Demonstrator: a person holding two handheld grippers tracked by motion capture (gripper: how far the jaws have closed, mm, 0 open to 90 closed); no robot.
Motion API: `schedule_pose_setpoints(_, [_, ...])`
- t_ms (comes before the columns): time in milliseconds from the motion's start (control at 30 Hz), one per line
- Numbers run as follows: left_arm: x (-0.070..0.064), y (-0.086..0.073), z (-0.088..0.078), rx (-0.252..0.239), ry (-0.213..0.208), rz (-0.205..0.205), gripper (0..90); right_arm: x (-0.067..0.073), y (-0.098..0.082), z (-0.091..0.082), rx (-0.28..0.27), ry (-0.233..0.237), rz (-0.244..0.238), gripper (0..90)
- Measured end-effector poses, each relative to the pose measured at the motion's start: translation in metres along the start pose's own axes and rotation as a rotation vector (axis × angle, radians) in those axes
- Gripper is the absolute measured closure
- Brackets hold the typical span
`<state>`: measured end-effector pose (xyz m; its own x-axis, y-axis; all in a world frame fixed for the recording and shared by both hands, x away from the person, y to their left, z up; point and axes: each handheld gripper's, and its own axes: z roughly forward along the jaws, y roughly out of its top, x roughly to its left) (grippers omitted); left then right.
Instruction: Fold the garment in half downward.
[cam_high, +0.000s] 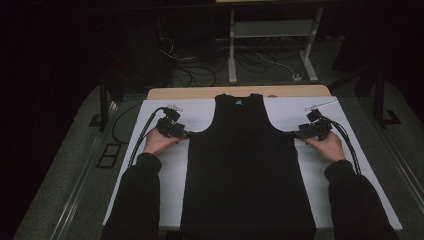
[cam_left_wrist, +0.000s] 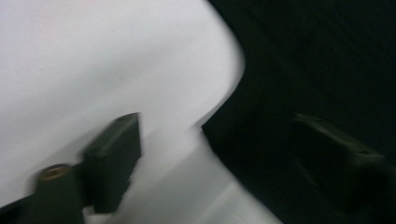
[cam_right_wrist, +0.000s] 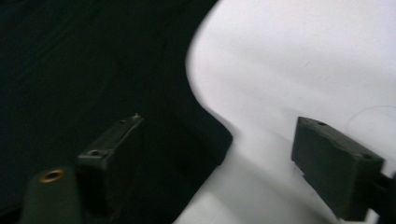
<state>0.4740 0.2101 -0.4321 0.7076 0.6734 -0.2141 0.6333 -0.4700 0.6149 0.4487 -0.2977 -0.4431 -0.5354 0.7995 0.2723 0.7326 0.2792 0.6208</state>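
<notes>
Black tank top (cam_high: 247, 165) flat on white sheet (cam_high: 200, 112), both claws parted astride its underarm corners, gripping nothing.

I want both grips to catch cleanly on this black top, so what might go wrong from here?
1. The left gripper straddles the black sleeveless top's underarm edge with its jaws apart; closing may pinch the white table cover too.
2. The right gripper sits astride the corner at the opposite underarm; a shallow bite might slip off.
3. Uneven lifting could skew the flat garment.

Dim room, blurred gripper views
</notes>
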Motion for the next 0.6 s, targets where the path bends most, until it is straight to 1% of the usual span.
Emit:
schedule_pose_setpoints(33, [0.0002,-0.0006,0.0013,-0.010,-0.015,-0.005,28.5,0.0015,-0.0006,0.0016,0.005,0.004,-0.010,20.8])
schedule_pose_setpoints(100, [0.0003,-0.0010,0.0021,-0.011,-0.019,-0.007,32.0,0.0021,-0.0007,0.0023,0.010,0.002,-0.016,21.6])
schedule_pose_setpoints(133, [0.0003,-0.0014,0.0030,-0.008,-0.023,-0.005,32.0,0.0031,-0.0009,0.0036,0.015,-0.004,-0.020,23.2])
schedule_pose_setpoints(167, [-0.0001,-0.0017,0.0040,-0.008,-0.022,-0.002,35.8,0.0048,-0.0010,0.0055,0.023,-0.011,-0.027,26.8])
schedule_pose_setpoints(200, [-0.0001,-0.0017,0.0040,-0.008,-0.022,-0.002,38.0,0.0048,-0.0010,0.0055,0.023,-0.011,-0.027,26.8])
schedule_pose_setpoints(233, [-0.0010,-0.0017,0.0049,-0.009,-0.016,0.001,40.1,0.0053,-0.0006,0.0054,0.019,-0.011,-0.027,33.3])
schedule_pose_setpoints(267, [-0.0010,-0.0017,0.0049,-0.009,-0.016,0.001,41.7,0.0053,-0.0006,0.0054,0.019,-0.011,-0.027,33.3])
schedule_pose_setpoints(333, [-0.0006,-0.0019,0.0064,0.006,-0.016,0.010,43.1,0.0055,-0.0007,0.0055,0.016,-0.011,-0.023,38.1])
schedule_pose_setpoints(367, [-0.0012,-0.0021,0.0073,0.006,-0.011,0.005,44.2,0.0058,-0.0007,0.0054,0.017,-0.017,-0.023,40.9])
schedule_pose_setpoints(400, [-0.0009,-0.0021,0.0071,0.003,-0.007,0.010,45.4,0.0059,-0.0006,0.0051,0.018,-0.020,-0.024,43.6])
schedule_pose_setpoints(433, [-0.0011,-0.0021,0.0073,0.002,-0.001,0.010,48.6,0.0060,-0.0007,0.0051,0.017,-0.022,-0.020,48.2])
schedule_pose_setpoints(500, [-0.0016,-0.0020,0.0072,0.004,0.005,0.013,56.8,0.0064,-0.0009,0.0052,0.016,-0.032,-0.022,52.2])
schedule_pose_setpoints(533, [-0.0027,-0.0017,0.0072,0.010,0.035,0.028,61.3,0.0065,-0.0009,0.0052,0.016,-0.033,-0.021,55.2])
schedule_pose_setpoints(600, [-0.0030,-0.0017,0.0074,0.011,0.037,0.032,66.2,0.0068,-0.0008,0.0053,0.016,-0.042,-0.021,59.2])
